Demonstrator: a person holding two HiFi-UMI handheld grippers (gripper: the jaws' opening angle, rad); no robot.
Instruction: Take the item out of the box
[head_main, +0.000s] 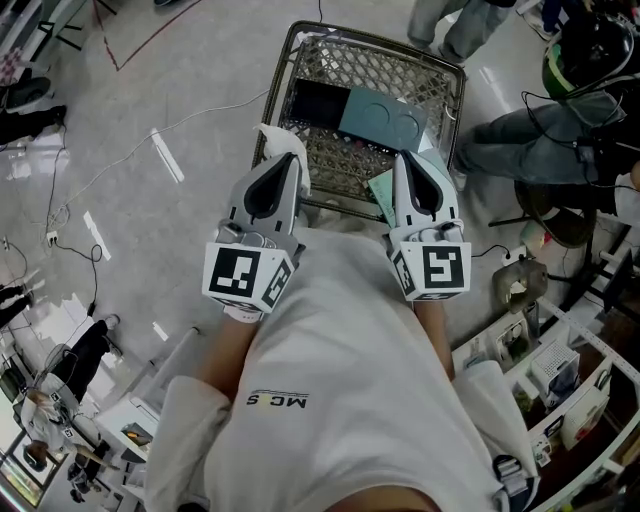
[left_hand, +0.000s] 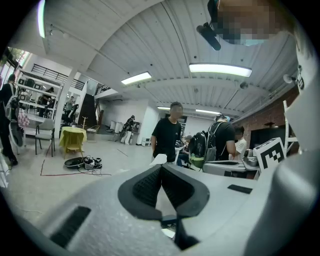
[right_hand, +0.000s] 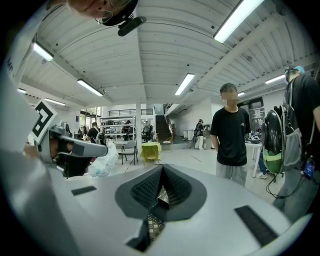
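Protruding from the tips of the left claw (head_main: 284, 157), a white crumpled piece (head_main: 272, 135) is pinched between the closed pads, outside the teal box (head_main: 385, 118); in the head view it sits over the near left corner of the wire cart (head_main: 375, 42). The teal box lies flat toward the cart's far right corner, touching a black flat panel (head_main: 318, 105) on its left. The right claw (head_main: 416, 158) is closed, nothing visible between its pads, over the cart's near right edge. Both claws are held near the person's chest.
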